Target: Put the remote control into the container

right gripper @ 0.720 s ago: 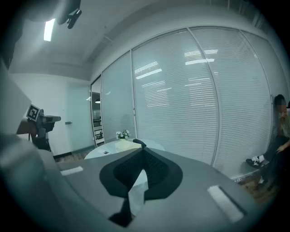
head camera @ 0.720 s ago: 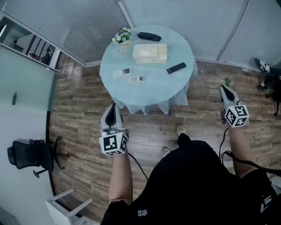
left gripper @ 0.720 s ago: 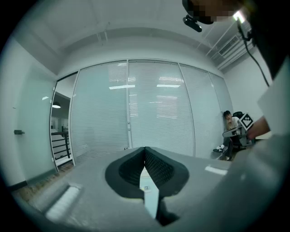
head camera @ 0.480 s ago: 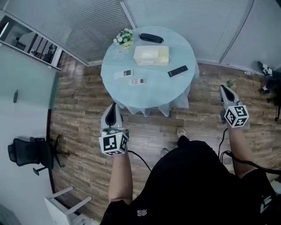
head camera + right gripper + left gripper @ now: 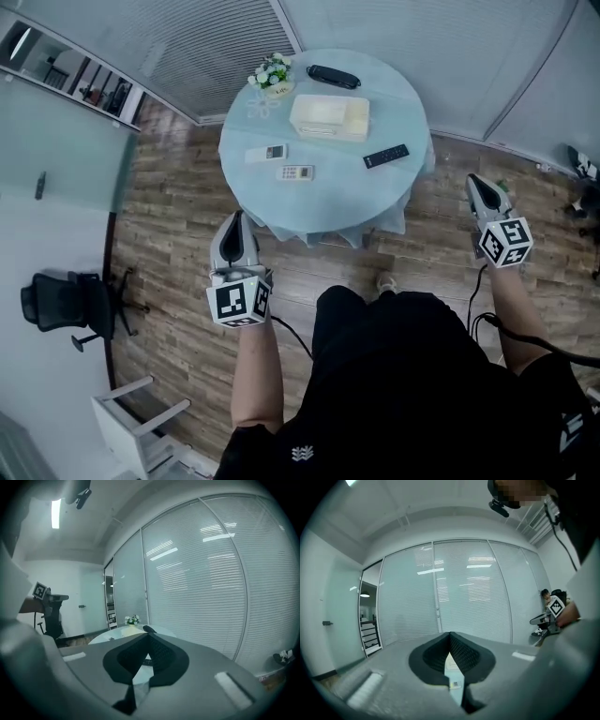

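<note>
Plainly, the left gripper [image 5: 234, 220] and right gripper [image 5: 477, 183] are held shut and empty. The black remote control [image 5: 386, 156] is seen at 4 o'clock of the container [image 5: 328, 117], white remotes [image 5: 264, 152] at 8; the wrong one could be grabbed.

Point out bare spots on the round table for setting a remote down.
Bare: the near part of the table, bordered by the nearer white remote, the black remote and the rim. Also the strip between the container and the right rim. Crowded: the far side, where flowers, a dark oblong thing and the container sit close.
</note>
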### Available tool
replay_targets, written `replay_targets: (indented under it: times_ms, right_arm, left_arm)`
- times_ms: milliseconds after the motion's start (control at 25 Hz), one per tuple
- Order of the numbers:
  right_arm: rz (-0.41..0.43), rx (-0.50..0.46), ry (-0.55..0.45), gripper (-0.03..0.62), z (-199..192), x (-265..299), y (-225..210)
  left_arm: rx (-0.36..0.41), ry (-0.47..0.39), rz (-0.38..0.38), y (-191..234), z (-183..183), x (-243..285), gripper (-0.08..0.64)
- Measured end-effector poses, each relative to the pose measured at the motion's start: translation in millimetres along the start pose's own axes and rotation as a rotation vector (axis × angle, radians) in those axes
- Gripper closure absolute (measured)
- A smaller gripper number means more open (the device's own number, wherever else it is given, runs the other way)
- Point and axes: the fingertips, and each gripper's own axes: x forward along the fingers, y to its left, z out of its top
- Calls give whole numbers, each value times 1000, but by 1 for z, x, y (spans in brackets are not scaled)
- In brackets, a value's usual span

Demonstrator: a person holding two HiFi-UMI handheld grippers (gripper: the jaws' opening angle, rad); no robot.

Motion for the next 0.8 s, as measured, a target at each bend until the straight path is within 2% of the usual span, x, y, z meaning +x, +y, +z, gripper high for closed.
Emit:
replay_targets:
  times_ms: [160, 320, 440, 800]
  right_arm:
    - [-17, 1, 1, 591, 2, 20, -9]
    - [-15, 13, -3, 591, 3, 43, -9]
    - [-15, 6, 6, 591, 1, 56, -3]
    - [-126, 40, 25, 591, 7, 107, 10]
  left_arm:
    - [12, 21, -7, -2, -2, 10, 558]
    - [1, 15, -2, 15, -6, 28, 558]
    - [11, 3, -29, 25, -11, 45, 558]
    - [16, -14, -124, 84, -14, 118, 558]
